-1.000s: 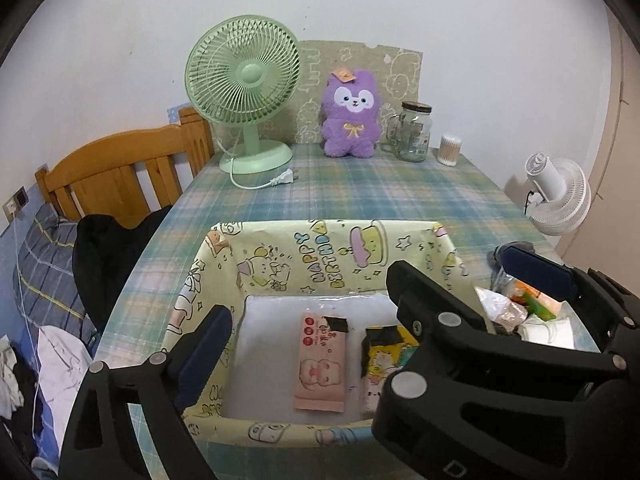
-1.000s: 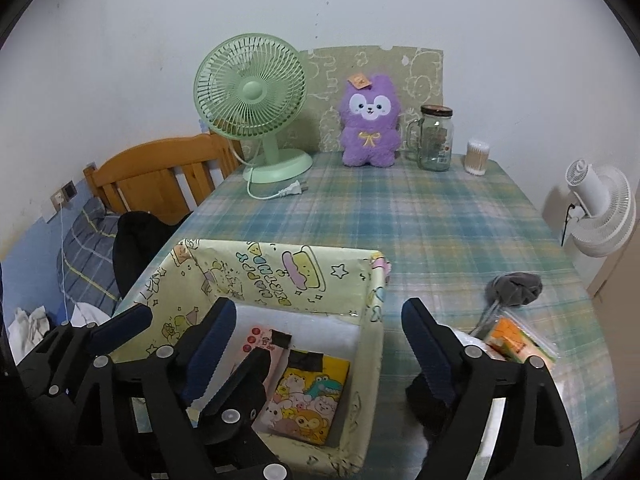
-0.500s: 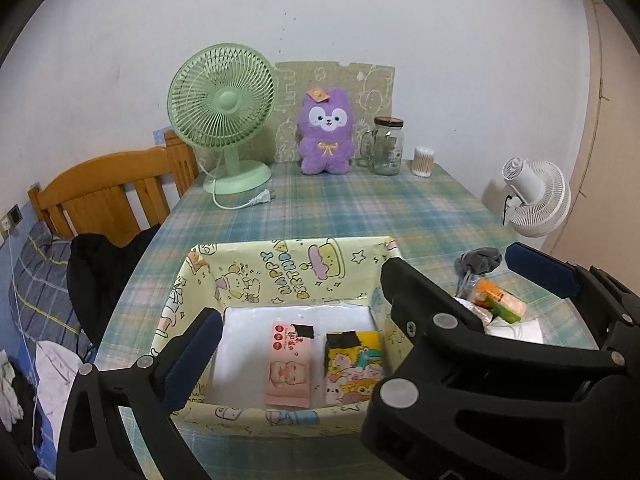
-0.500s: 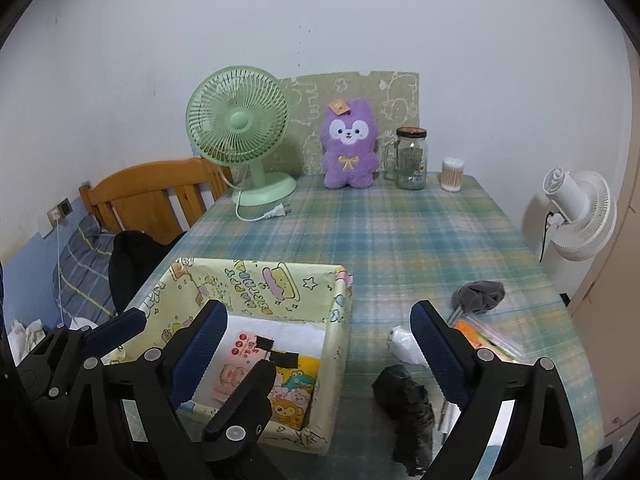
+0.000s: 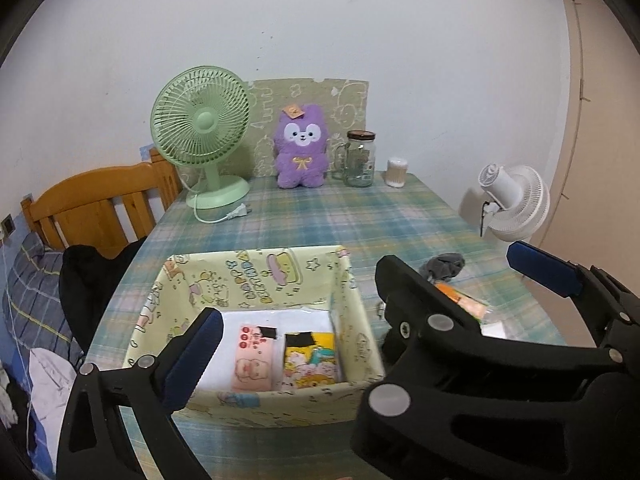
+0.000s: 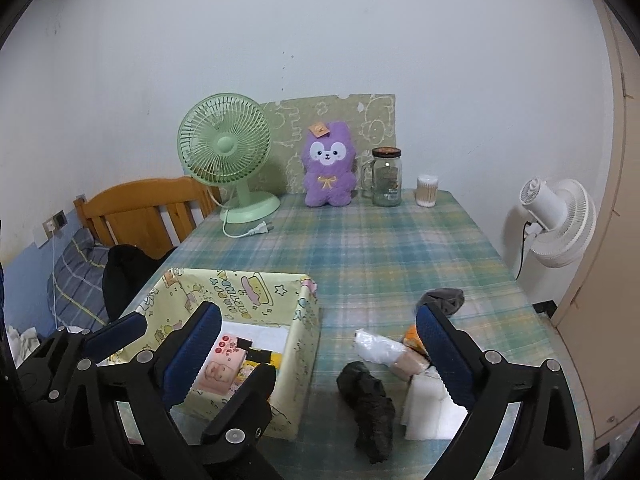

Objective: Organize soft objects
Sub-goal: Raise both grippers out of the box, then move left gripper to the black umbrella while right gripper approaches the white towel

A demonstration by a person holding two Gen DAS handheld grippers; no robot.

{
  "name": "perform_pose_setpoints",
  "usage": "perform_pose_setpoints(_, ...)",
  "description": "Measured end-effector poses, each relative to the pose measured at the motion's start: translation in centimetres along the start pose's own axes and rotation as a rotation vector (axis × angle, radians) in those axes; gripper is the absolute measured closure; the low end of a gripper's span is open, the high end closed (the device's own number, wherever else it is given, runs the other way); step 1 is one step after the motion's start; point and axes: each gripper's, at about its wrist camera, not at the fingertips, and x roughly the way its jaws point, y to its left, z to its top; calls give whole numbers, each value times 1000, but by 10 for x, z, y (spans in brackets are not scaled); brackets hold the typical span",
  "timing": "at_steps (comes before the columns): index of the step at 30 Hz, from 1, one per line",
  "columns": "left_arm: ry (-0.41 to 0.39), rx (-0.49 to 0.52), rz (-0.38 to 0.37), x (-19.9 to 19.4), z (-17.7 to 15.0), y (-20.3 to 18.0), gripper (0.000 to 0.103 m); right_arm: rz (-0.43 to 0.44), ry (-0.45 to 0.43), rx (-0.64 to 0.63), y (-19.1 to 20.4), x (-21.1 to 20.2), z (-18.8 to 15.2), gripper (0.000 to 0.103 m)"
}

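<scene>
- Nearest the right wrist camera, the right gripper (image 6: 318, 344) has its jaws opening, spread wide with nothing between the blue pads; it hangs over the table (image 6: 384, 240).
- At 6 o'clock under that gap lies a crumpled black soft item (image 6: 366, 412), flat on the cloth, apart from both fingers.
- At 5 o'clock, just beside the black item: a white folded piece (image 6: 430, 412), with a clear plastic-wrapped pack (image 6: 380, 346) and an orange packet (image 6: 414, 338) behind it.
- A grey soft bundle (image 6: 444, 300) sits a little farther, at 2 o'clock of the pile.
- Left gripper (image 5: 298, 300) is released too, jaws wide, nothing grasped; it hovers over the yellow cartoon box (image 5: 256, 276).
- Inside the box, on a white floor: a pink pack (image 5: 252, 356) and a yellow cartoon pack (image 5: 312, 360), lying side by side and touching.
- Far end of the table, at 12 o'clock: a green fan (image 6: 228, 160) with its plug on the cloth, a purple plush (image 6: 329, 166) upright against a patterned board, a glass jar (image 6: 386, 178), a cotton-swab tub (image 6: 427, 191).
- Off the table at 3 o'clock: a white fan (image 6: 558, 216). At 9 o'clock: a wooden headboard (image 6: 140, 204).
</scene>
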Motion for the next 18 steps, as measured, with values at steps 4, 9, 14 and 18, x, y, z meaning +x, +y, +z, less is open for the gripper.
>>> perform_pose_setpoints(4,-3,9,-3,-4,-2,-10,4,-13,-2,2,-7,-7,-2,3)
perform_pose_setpoints(9,-16,25,-15,-10,-3,-21,6,-15,-14,17,-17,-17,-6,3)
perform_pose_setpoints(14,-23,21,-22,-13,-5,-32,6,-24,-24,35,-29,-25,-9,2)
perform_pose_setpoints(18,-32,26,-27,-15,-8,-44,6,-35,-35,45,-39,-32,-13,2)
